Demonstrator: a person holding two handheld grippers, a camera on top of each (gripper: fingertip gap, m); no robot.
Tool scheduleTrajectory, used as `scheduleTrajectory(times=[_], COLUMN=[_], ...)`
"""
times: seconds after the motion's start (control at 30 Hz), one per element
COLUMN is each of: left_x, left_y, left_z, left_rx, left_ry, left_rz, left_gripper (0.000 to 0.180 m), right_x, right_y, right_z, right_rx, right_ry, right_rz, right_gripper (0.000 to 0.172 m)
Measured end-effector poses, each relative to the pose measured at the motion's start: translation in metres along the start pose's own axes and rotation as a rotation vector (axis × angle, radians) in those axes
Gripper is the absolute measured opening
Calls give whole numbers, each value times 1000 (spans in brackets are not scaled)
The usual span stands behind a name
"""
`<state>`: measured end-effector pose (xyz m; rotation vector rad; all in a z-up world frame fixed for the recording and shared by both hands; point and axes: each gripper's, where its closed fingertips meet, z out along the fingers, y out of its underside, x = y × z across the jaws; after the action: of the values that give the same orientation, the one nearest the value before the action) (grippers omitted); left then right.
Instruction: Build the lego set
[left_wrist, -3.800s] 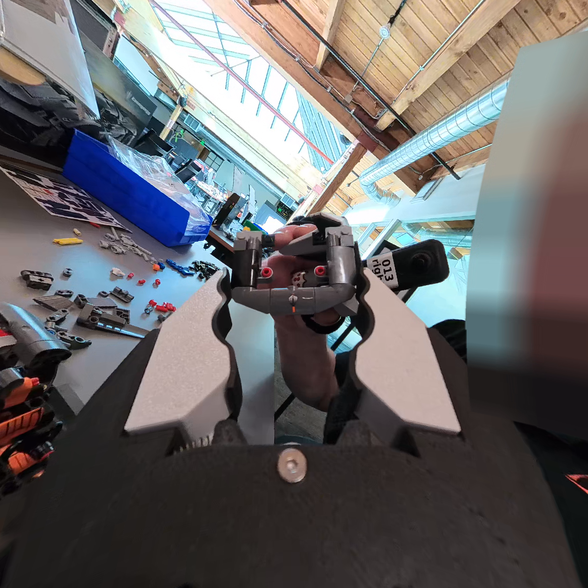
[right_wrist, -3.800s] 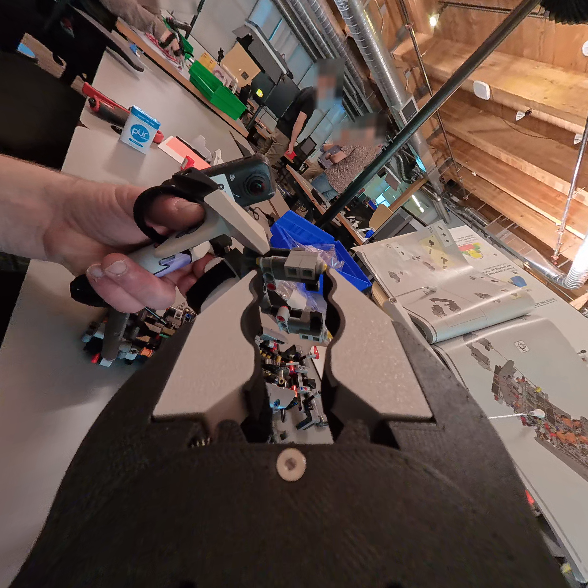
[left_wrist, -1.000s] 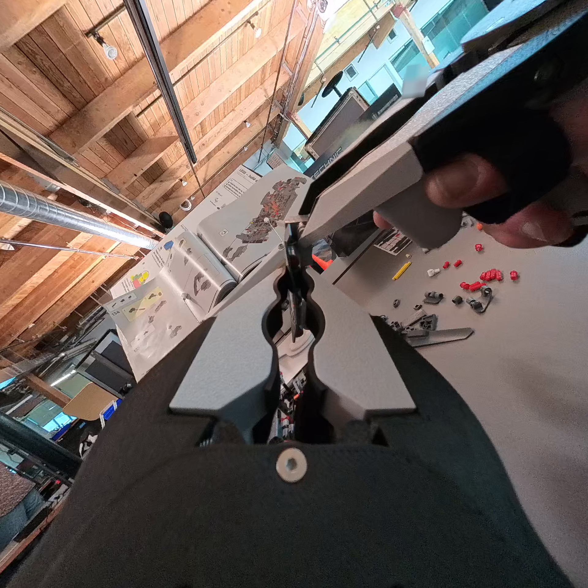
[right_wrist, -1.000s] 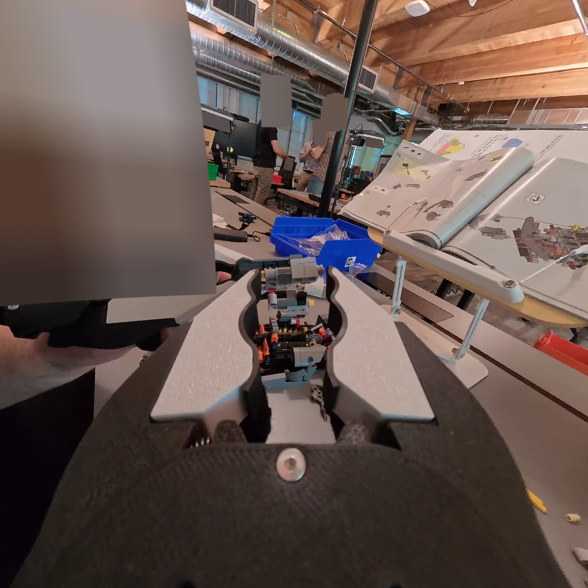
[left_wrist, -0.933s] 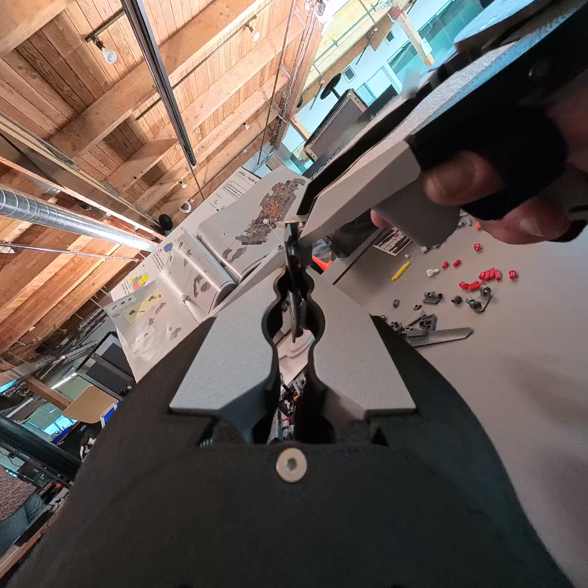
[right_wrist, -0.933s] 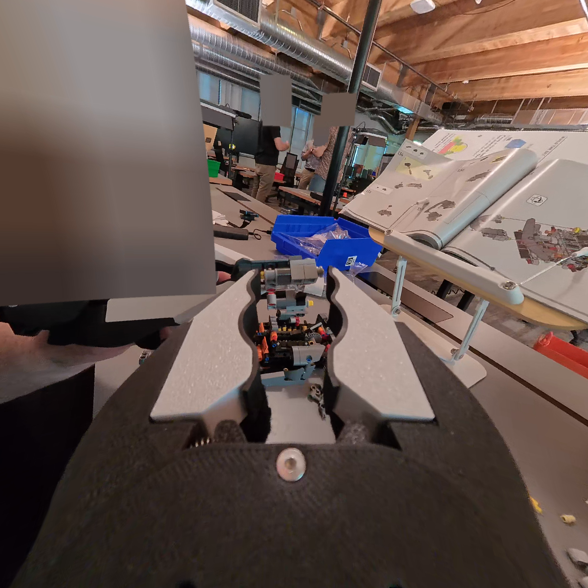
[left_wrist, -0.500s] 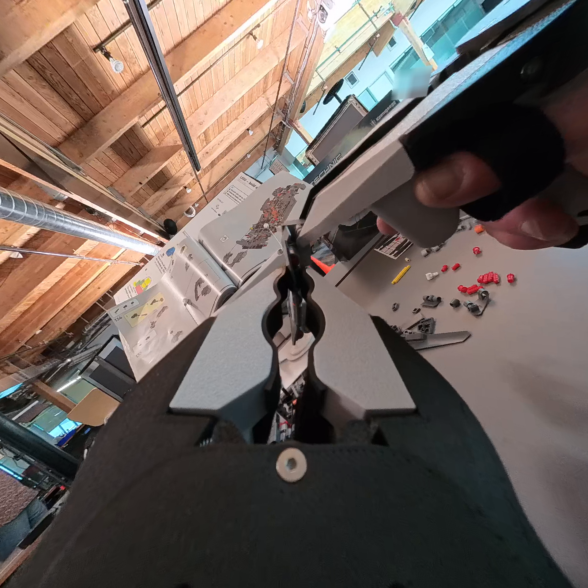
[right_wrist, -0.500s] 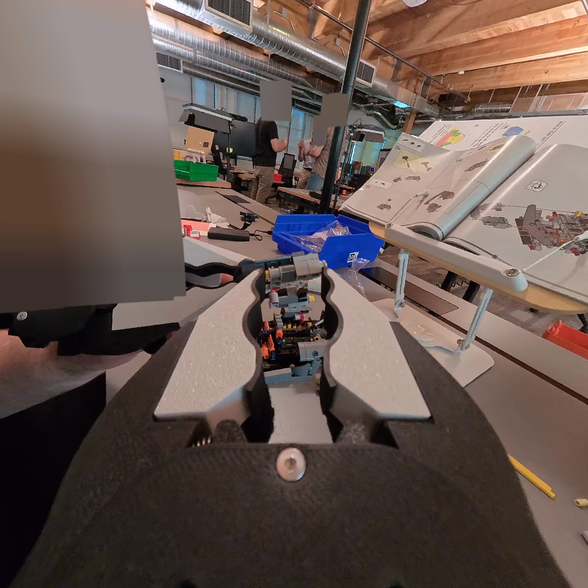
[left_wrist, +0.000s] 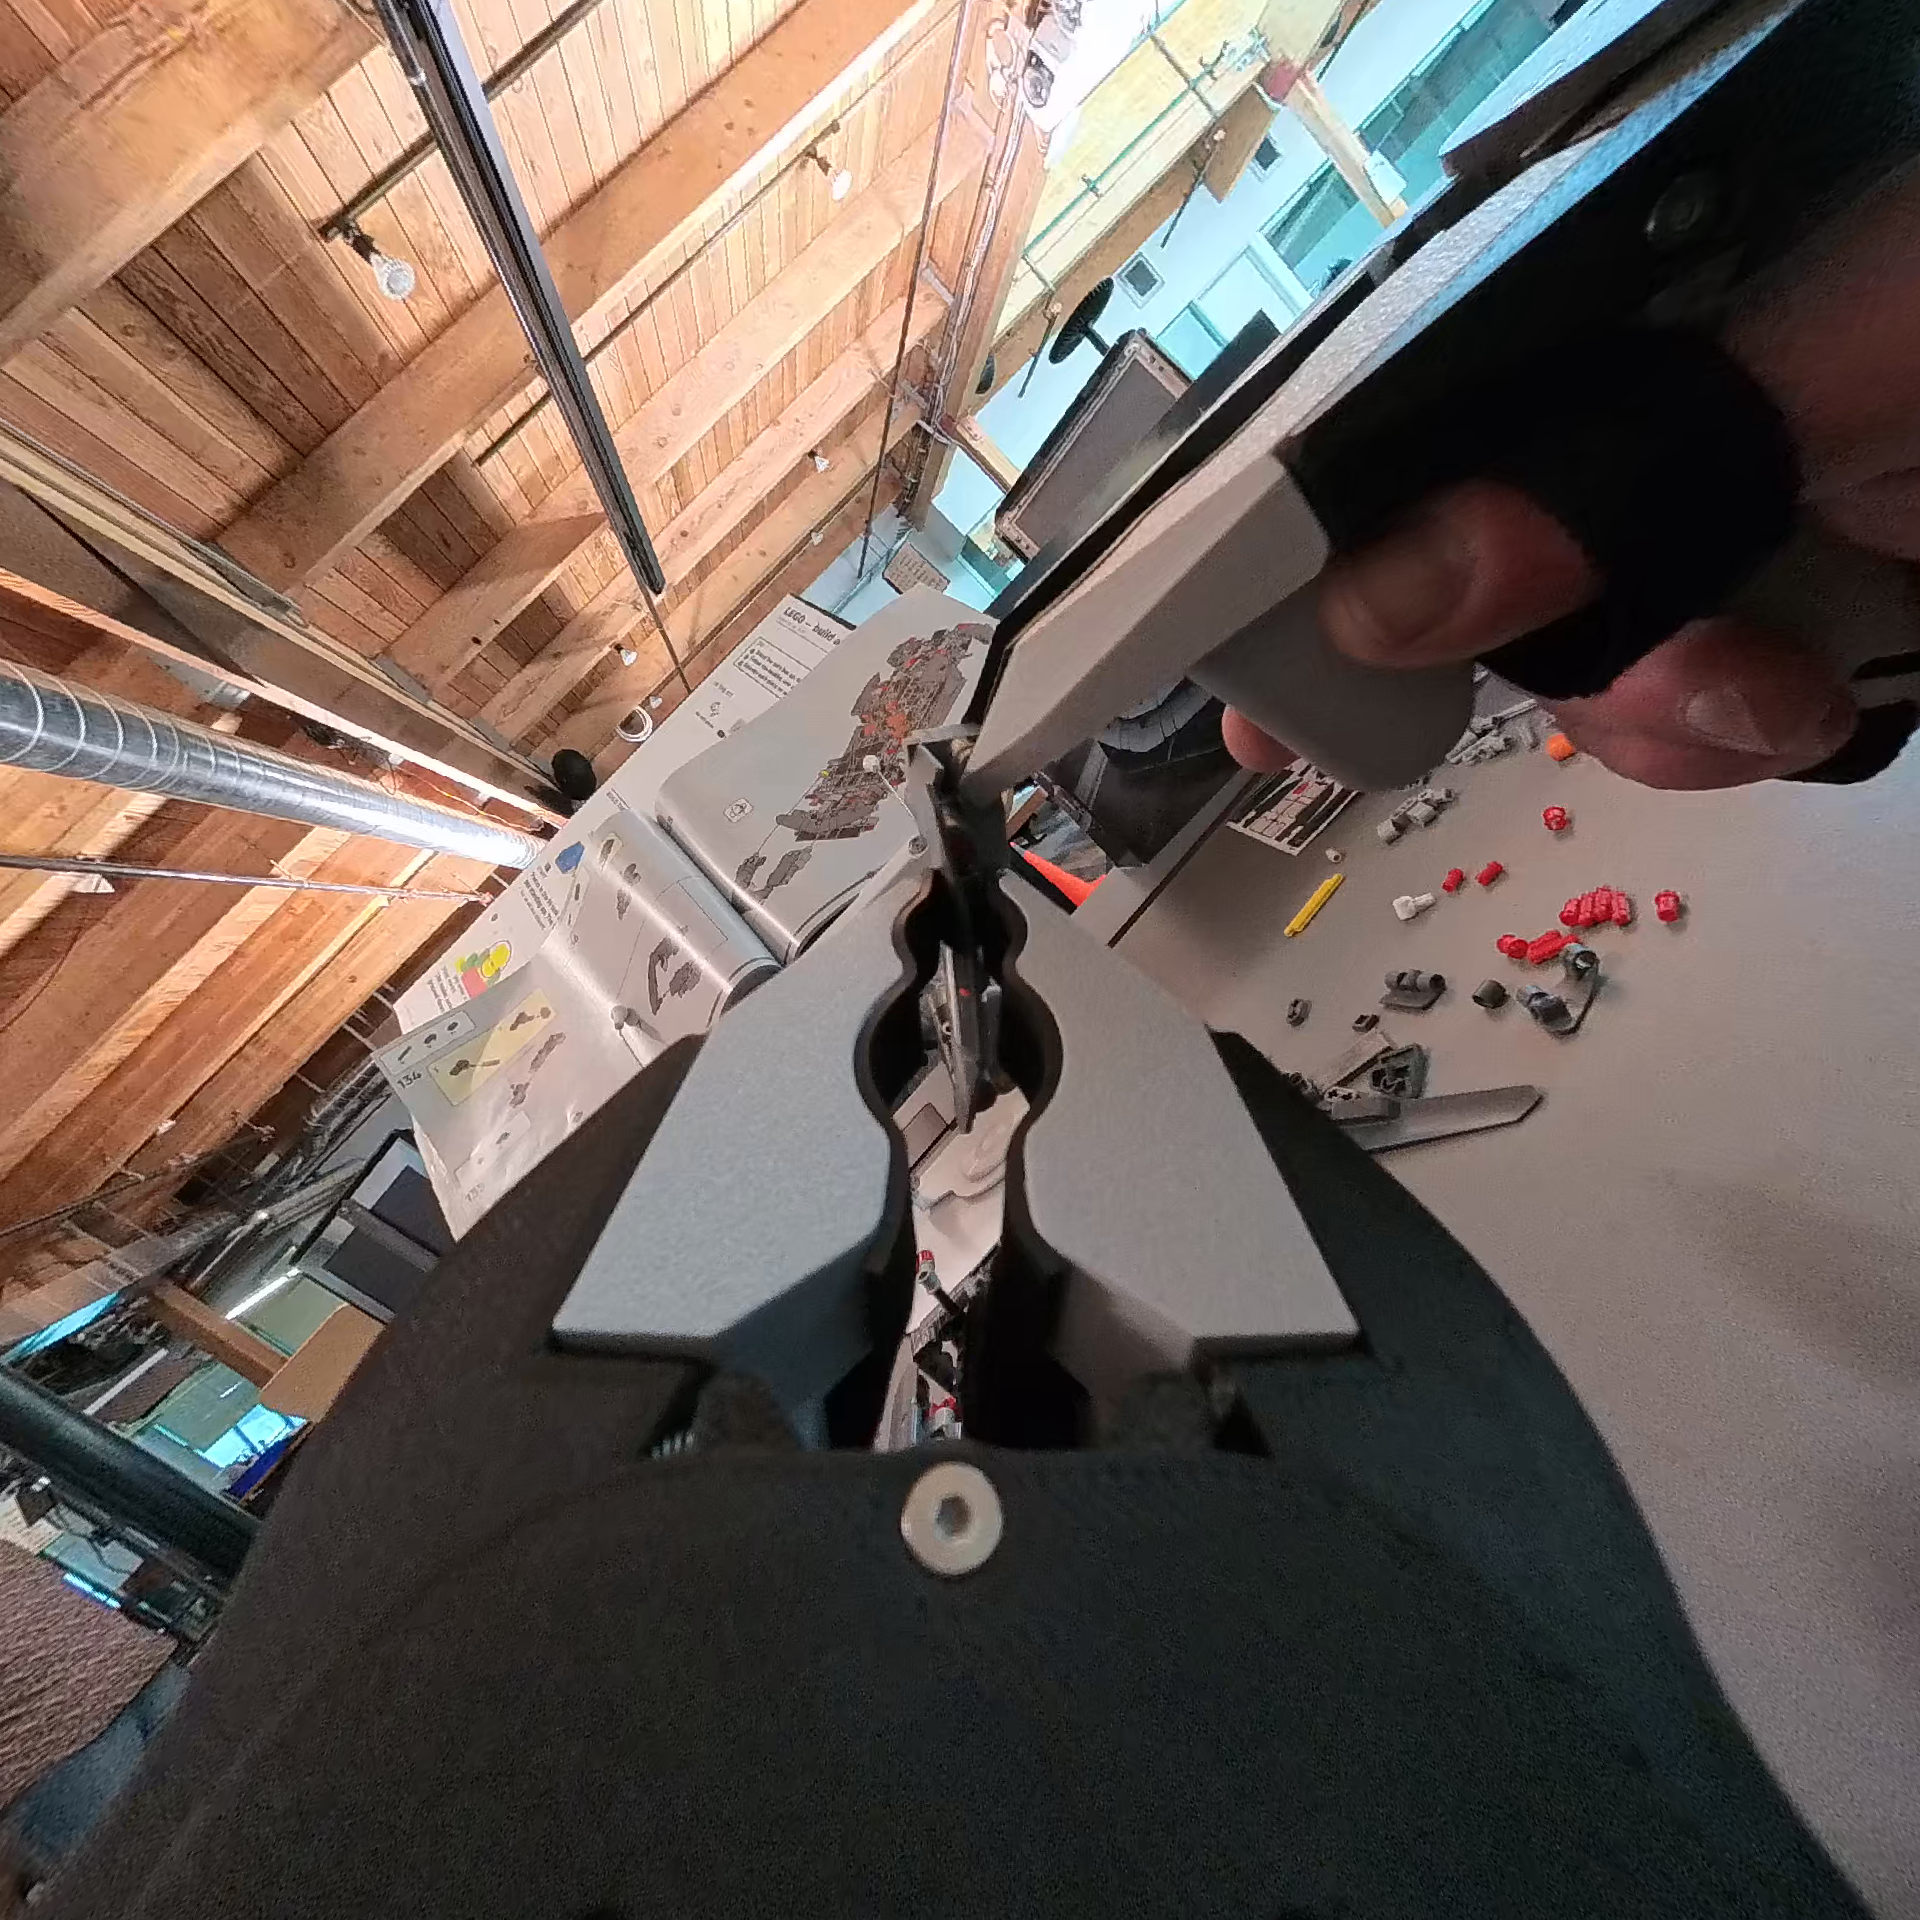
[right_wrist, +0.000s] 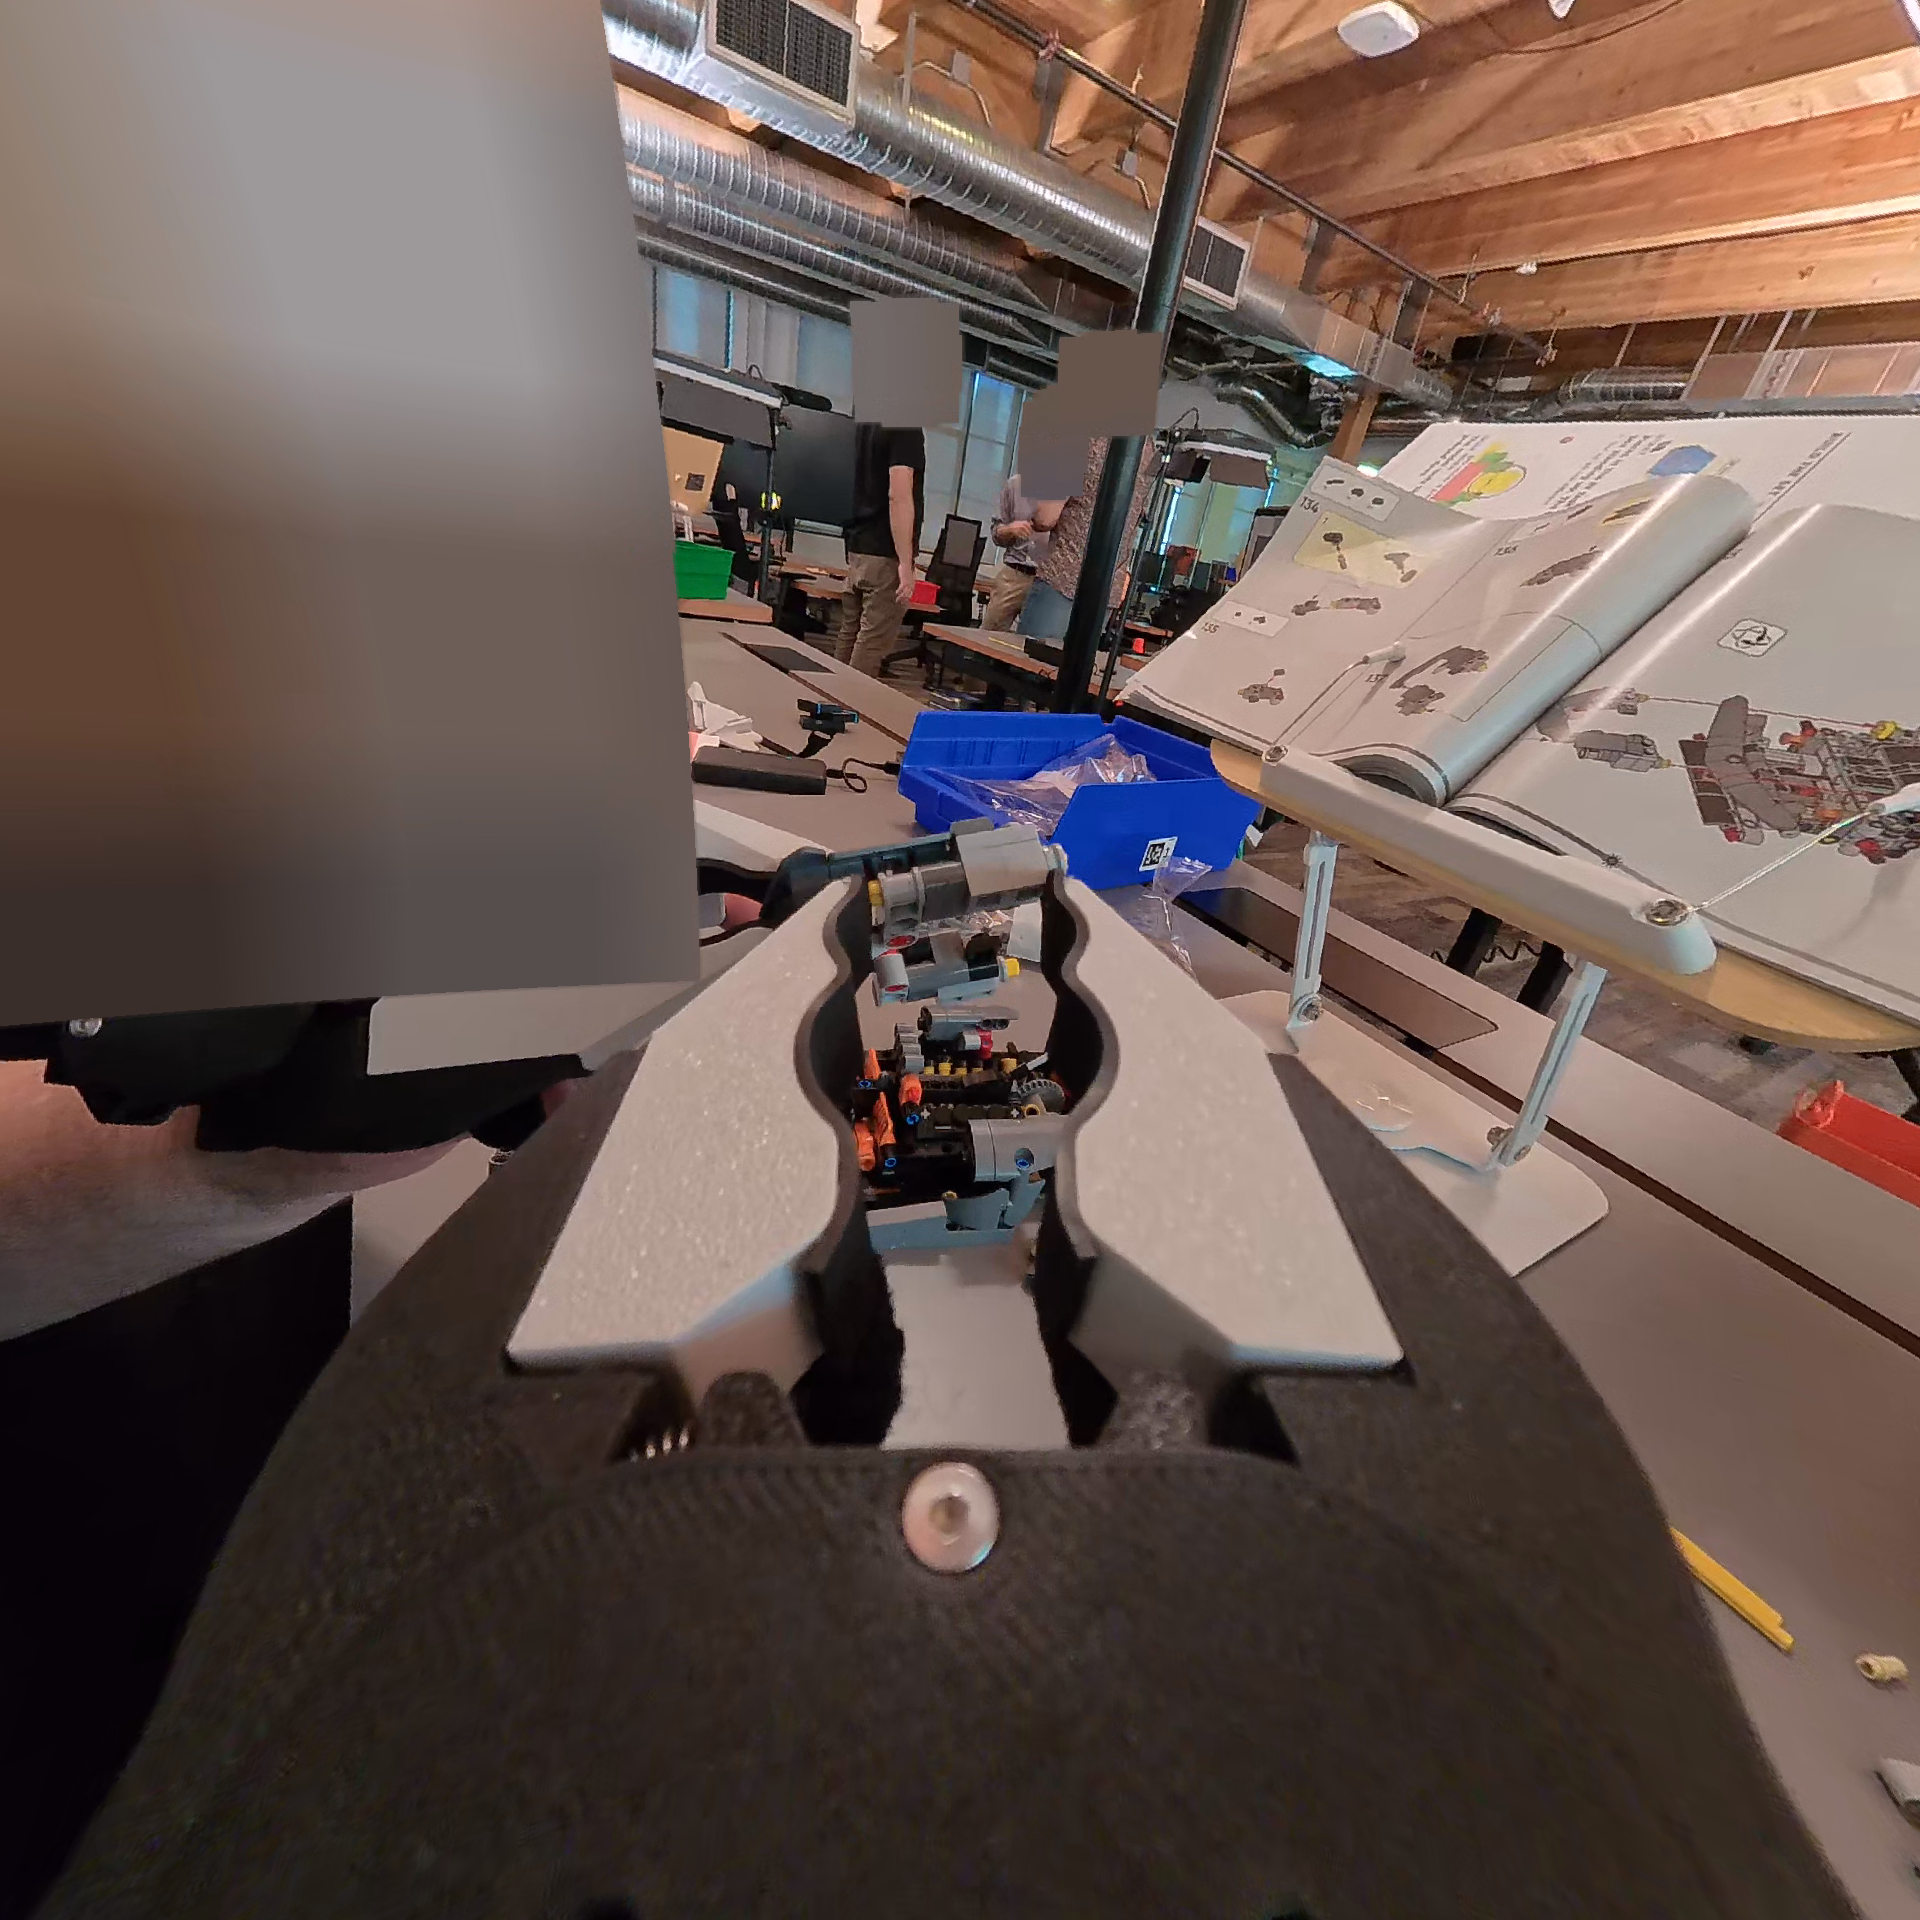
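Pinching a thin dark grey plastic strip edge-on, the left gripper has its grey fingers almost together, both pads pressed on the strip; that strip belongs to the small grey toy-brick assembly with red and yellow pins, which the right gripper clamps across its upper grey block, fingertips set against either end; in the right wrist view the left gripper's dark tip reaches that assembly from the left, and a larger black, orange and grey brick model stands on the table behind it; farther out lies the grey tabletop, strewn with small red pins, grey parts and a thin yellow axle; an open instruction booklet rests on a tilted pale stand, beside a blue plastic bin holding clear bags; overhead run wooden ceiling beams and a silver duct; only the left wrist view shows the hand on the right gripper's handle and the scattered pins; only the right wrist view shows the bin, the black pillar and two standing people far off.
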<state>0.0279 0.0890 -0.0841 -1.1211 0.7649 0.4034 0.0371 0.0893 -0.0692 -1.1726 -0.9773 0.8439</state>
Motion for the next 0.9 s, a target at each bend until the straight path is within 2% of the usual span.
scheduleTrajectory(times=[0.03, 0.07, 0.27, 0.37, 0.43, 0.5, 0.57, 0.67, 0.73, 0.83, 0.9], left_x=[0, 1, 3, 7, 18, 21, 33, 48, 64, 78, 87], left_y=[-1, -3, -3, -1, 4, 0, -4, -3, -2, 0, 6], left_z=[0, 0, 2, 3, 7, 6, 6, 7, 7, 2, -3], left_rx=[2, 16, 17, 6, -38, -16, 4, -11, -46, -114, -192], left_ry=[1, 2, 21, 77, 166, 185, 274, 360, 492, 712, 869], left_rz=[3, 5, 0, -59, -73, -72, -100, -91, -174, -351, -417], left_gripper=[4, 5, 4, 4, 4, 4, 4, 5, 5, 5, 5], right_x=[0, -4, 1, 9, 11, 18, 24, 21, 12, 13, 4], right_y=[0, 0, 1, 7, 15, 24, 32, 44, 47, 59, 64], right_z=[0, -1, -5, -16, -25, -35, -44, -50, -53, -57, -61], right_rx=[3, 10, 0, -52, -105, -141, -159, -200, -219, -299, -302], right_ry=[-2, -15, 5, 10, -1, 22, 25, -10, -21, 35, 9], right_rz=[-2, -14, -49, -67, -64, -44, 6, 39, -85, -367, -523], right_gripper=[23, 0, 0, 20, 22, 21, 27, 47, 51, 44, 33])
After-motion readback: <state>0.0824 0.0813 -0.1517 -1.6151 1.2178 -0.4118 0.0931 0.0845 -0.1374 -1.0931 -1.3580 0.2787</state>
